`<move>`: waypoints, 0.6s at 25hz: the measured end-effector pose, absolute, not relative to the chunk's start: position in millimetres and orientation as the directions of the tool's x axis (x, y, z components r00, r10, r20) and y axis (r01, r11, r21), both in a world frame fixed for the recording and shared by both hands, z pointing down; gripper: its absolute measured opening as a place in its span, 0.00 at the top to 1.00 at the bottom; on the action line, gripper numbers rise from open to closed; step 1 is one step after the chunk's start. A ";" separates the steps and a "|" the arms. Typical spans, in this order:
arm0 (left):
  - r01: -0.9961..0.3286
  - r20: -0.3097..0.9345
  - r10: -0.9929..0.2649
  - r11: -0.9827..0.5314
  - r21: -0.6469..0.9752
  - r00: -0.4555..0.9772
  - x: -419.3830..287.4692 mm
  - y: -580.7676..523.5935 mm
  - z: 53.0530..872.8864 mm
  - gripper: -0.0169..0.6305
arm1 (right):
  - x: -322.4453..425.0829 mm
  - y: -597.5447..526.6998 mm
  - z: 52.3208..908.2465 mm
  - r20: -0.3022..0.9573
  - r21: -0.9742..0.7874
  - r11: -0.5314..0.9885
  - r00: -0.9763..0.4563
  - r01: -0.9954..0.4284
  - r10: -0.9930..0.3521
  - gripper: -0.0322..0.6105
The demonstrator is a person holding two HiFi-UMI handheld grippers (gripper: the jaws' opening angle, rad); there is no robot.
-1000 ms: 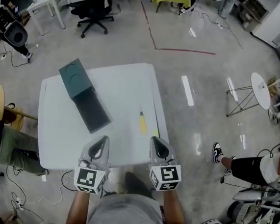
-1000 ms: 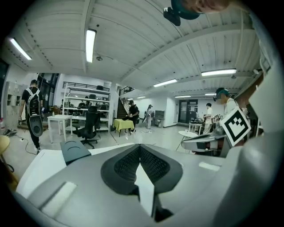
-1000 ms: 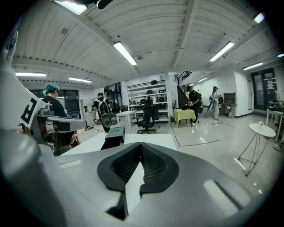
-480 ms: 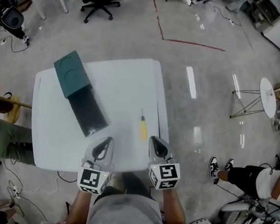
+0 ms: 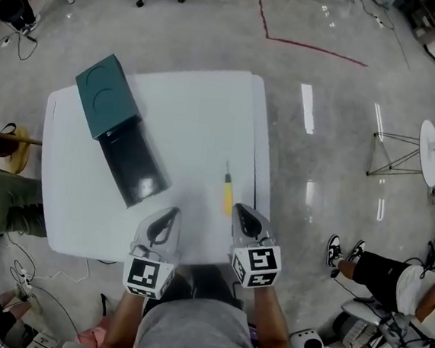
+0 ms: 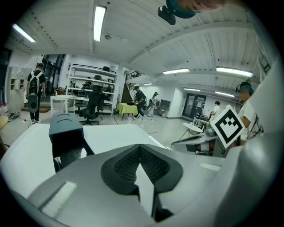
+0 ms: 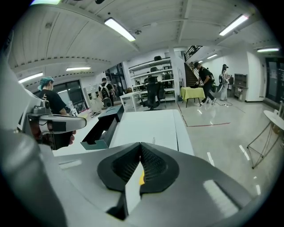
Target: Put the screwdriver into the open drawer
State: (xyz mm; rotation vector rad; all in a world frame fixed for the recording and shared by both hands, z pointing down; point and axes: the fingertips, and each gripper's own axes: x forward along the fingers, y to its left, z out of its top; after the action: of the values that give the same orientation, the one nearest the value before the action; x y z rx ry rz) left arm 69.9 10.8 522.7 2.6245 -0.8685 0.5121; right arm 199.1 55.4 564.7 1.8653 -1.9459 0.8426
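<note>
From the head view, the screwdriver (image 5: 228, 194) lies on the table (image 5: 201, 107) near its right edge. The open drawer (image 5: 131, 170) juts from a green cabinet (image 5: 106, 95) on the table's far left part. The left gripper (image 5: 169, 213) and right gripper (image 5: 243, 210) hang over the table's near edge.

In the left gripper view, its jaws are pressed together and empty.

In the right gripper view, the jaws are likewise pressed together and bare, with the yellow handle showing just beyond them.

This looks like the approach, with nothing grasped yet. Next, the right gripper would need to spread its jaws and settle around the handle.
</note>
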 end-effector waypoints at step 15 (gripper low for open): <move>-0.626 0.454 -0.493 -0.753 0.204 0.742 77.9 -2.8 538.9 0.96 | 205.3 27.1 614.4 0.719 -0.277 -0.054 -0.170 -0.959 -0.674 0.86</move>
State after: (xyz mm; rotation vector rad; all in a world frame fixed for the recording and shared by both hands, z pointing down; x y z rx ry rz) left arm 77.9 -2.8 538.9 2.5981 -0.8648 0.5376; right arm 205.3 27.1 614.4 1.7363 -1.8641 1.0778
